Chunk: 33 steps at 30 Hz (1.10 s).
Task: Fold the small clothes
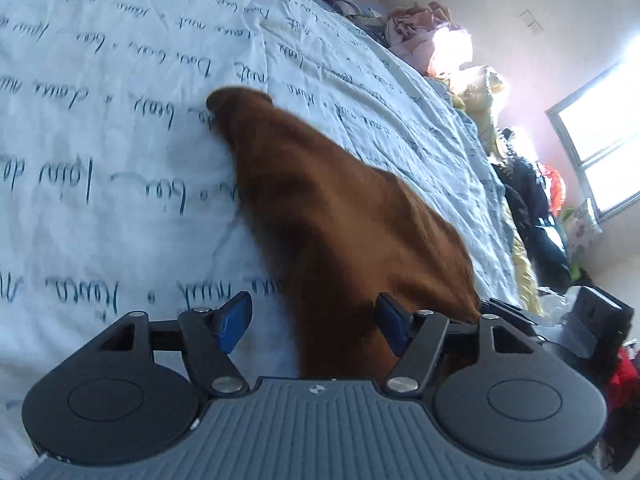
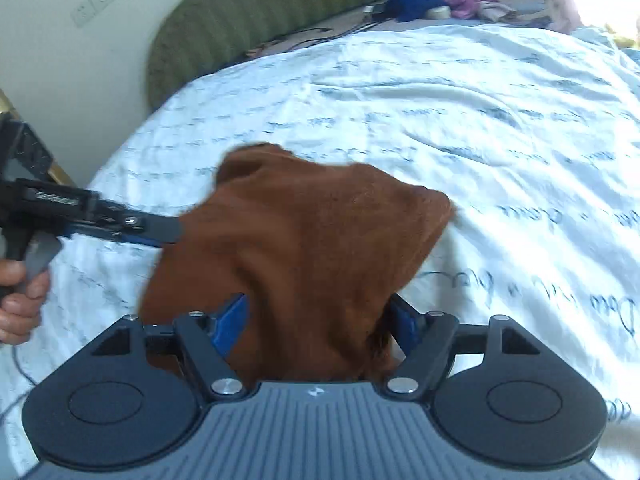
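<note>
A brown small garment lies bunched on the white bed sheet printed with handwriting. Its near end runs up between the blue pads of my left gripper, whose jaws stand wide apart and do not press it; the cloth brushes the right-hand pad. In the right wrist view the same brown garment fills the gap of my right gripper, whose pads also stand wide. The left gripper, held by a hand, reaches the garment's left edge. The picture is blurred.
Loose clothes are heaped along the bed's far side and beside a bright window. A green ribbed cushion, cables and more clothes sit beyond the sheet. A wall socket is at upper left.
</note>
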Each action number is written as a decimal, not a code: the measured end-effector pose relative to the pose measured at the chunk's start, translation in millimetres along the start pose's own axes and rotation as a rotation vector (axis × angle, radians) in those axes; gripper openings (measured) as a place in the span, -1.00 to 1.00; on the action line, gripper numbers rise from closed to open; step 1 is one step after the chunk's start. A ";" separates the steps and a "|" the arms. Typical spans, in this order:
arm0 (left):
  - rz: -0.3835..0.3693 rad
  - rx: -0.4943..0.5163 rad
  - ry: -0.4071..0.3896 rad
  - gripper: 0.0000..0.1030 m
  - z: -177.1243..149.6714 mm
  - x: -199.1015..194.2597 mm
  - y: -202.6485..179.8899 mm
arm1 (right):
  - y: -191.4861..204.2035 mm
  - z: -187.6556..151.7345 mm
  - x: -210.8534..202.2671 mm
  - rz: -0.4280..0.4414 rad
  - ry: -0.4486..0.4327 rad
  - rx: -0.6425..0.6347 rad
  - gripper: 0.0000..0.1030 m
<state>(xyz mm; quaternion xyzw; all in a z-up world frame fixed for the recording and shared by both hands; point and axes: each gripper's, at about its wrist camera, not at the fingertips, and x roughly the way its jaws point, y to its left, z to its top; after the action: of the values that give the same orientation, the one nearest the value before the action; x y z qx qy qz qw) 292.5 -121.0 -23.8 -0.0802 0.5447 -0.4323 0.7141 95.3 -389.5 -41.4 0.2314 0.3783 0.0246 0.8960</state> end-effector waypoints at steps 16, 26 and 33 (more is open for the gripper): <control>-0.269 -0.314 -0.040 -0.67 -81.6 10.0 15.0 | -6.1 -39.7 -7.8 0.222 0.015 0.023 -0.60; -0.216 -0.446 -0.048 -0.39 -131.8 -14.6 41.6 | 12.4 -60.0 -13.0 0.174 0.083 -0.030 0.63; -0.182 -0.318 -0.148 0.85 -126.2 -58.8 19.4 | -29.6 -51.4 -48.7 0.106 -0.102 0.120 0.76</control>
<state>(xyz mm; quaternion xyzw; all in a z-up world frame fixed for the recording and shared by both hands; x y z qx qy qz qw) 193.9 -22.7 -43.1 -0.2722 0.5428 -0.3965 0.6885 21.2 -406.2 -52.9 0.3051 0.3203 0.0373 0.8960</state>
